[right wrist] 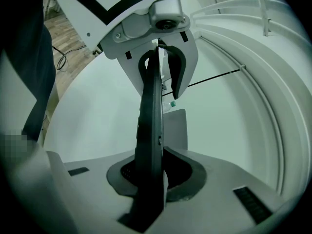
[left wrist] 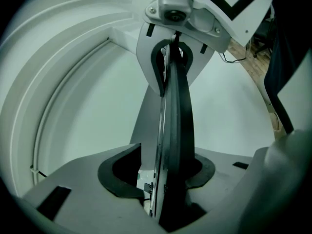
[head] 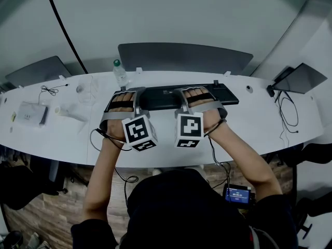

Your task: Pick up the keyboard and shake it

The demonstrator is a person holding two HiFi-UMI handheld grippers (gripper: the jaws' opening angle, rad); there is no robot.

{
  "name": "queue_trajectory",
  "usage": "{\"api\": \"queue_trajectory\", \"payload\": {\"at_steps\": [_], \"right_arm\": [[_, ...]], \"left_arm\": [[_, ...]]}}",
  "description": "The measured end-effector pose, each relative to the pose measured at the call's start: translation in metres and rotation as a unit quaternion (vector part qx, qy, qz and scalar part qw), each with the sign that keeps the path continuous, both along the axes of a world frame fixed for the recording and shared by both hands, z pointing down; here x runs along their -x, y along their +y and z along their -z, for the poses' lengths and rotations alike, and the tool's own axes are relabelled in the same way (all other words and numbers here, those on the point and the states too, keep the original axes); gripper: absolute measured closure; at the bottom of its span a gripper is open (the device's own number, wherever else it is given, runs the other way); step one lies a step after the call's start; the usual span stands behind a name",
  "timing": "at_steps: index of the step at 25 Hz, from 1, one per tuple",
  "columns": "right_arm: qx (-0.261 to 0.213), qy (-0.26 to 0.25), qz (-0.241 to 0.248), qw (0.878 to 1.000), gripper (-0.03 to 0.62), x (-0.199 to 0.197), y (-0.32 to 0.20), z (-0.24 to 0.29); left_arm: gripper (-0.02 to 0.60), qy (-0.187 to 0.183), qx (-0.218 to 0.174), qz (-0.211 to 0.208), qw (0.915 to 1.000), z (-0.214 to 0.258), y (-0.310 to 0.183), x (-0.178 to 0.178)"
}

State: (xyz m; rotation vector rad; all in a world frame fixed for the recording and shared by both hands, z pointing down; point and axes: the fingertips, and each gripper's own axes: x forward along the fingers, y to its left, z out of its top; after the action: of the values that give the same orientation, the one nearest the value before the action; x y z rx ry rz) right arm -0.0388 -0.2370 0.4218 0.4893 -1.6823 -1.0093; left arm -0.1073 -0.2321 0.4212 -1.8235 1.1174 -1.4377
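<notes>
A long black keyboard [head: 161,96] stretches across the white table [head: 259,123] in the head view; whether it rests on the table or hangs just above it I cannot tell. My left gripper [head: 126,94] is at its left end and my right gripper [head: 196,93] is right of its middle. In the left gripper view the keyboard [left wrist: 175,121] runs edge-on between the jaws of my left gripper [left wrist: 165,172], and a gap shows beside one pad. In the right gripper view my right gripper [right wrist: 153,174] is shut on the keyboard [right wrist: 150,121], with the pads against its faces.
A water bottle [head: 120,72] and a clear cup [head: 87,90] stand behind the keyboard's left end. A white box [head: 32,113] lies far left. A dark tablet [head: 301,78] and cables [head: 288,110] sit at the right. A grey chair back [head: 181,56] rises beyond the table.
</notes>
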Motion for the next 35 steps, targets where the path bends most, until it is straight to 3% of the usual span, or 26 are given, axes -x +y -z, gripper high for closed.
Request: {"api": "queue_trajectory", "payload": {"at_steps": [7, 12, 16, 26, 35], "right_arm": [[0.013, -0.02, -0.02, 0.999, 0.508, -0.006, -0.006, -0.002], [0.015, -0.035, -0.027, 0.999, 0.508, -0.006, -0.009, 0.004], [0.027, -0.053, -0.05, 0.997, 0.508, -0.01, -0.015, 0.007], [0.04, -0.091, -0.101, 0.99, 0.508, -0.026, -0.027, 0.015], [0.108, -0.182, -0.127, 0.969, 0.508, -0.029, -0.027, 0.023]], "left_arm": [[0.274, 0.001, -0.072, -0.037, 0.9968, 0.022, -0.005, -0.007], [0.253, 0.003, -0.101, -0.043, 0.9939, 0.035, -0.004, -0.008], [0.253, 0.052, -0.139, -0.043, 0.988, 0.053, 0.001, -0.009], [0.253, 0.121, -0.193, -0.047, 0.9725, 0.088, 0.015, -0.018], [0.253, 0.211, -0.214, -0.038, 0.9531, 0.106, 0.019, -0.014]]}}
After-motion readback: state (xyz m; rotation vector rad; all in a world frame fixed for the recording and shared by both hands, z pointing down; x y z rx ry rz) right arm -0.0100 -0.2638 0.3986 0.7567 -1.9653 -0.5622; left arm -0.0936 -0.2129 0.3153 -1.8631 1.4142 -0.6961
